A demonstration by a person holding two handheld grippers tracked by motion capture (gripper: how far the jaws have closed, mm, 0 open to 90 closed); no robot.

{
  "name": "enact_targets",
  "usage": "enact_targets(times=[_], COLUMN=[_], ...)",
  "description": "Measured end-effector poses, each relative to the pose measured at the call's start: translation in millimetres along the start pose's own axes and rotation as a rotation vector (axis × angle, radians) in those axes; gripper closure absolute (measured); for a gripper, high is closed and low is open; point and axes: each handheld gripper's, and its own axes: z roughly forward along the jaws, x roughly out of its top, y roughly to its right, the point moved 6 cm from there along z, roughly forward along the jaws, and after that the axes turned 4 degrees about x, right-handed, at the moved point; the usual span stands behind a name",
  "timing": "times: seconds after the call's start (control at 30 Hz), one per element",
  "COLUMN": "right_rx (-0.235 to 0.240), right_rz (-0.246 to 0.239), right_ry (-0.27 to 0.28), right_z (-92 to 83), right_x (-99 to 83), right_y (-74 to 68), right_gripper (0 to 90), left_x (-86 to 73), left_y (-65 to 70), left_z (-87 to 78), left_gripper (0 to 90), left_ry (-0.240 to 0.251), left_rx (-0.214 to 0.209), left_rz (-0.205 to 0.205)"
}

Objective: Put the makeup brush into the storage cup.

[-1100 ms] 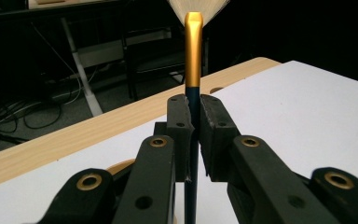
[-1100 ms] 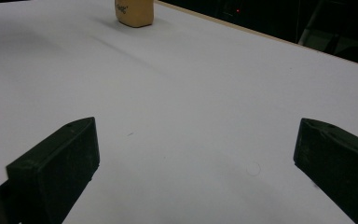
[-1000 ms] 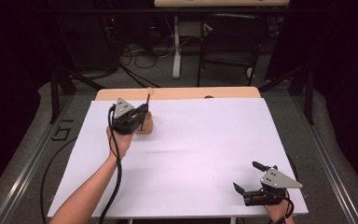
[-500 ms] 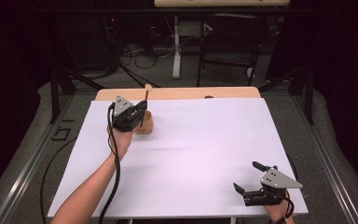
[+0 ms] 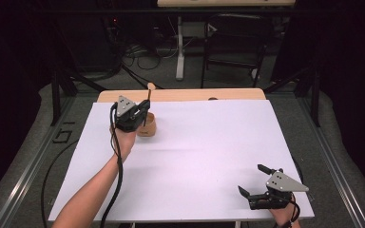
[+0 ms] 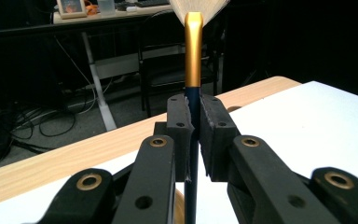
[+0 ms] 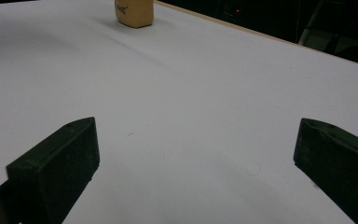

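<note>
Gold metal is catching the light on the brush (image 6: 193, 51) that I am gripping in my left tool (image 6: 193, 116); its pads are clenched on the dark blue handle just below the gold sleeve, and pale bristles are fanning out at the top of the left gripper view. In the high view I am holding that left tool (image 5: 140, 111) near the far left corner of the white counter (image 5: 209, 142), and the brush (image 5: 148, 100) is standing almost upright. Just beside it, a small tan wooden cup (image 5: 147, 126) is sitting on the counter, and I cannot tell whether the brush's lower end is inside it. My right tool (image 5: 252, 183) is resting near the near right corner, well apart from the cup, its jaws spread wide and grasping nothing. In the right gripper view, the cup (image 7: 134, 12) is standing far off across the bare white counter (image 7: 196, 102).
</note>
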Motion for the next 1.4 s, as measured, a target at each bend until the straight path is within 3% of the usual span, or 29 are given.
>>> enact_targets(times=[0.63, 1.13, 1.4], right_rx=[0.001, 0.002, 0.003], right_rz=[0.000, 0.001, 0.005], right_ry=[-0.002, 0.000, 0.008], right_z=[0.4, 0.4, 0.1], right_x=[-0.2, -0.6, -0.3], right_y=[-0.5, 0.5, 0.8], right_gripper=[0.0, 0.0, 0.0], left_x=[8.9, 18.9, 14.8], left_y=[-8.5, -13.5, -15.3], left_z=[4.4, 17.3, 26.6], left_gripper=[83.1, 83.1, 83.1], left_ry=[0.059, 0.079, 0.077], left_rx=[0.050, 0.077, 0.089], left_rz=[0.014, 0.025, 0.028])
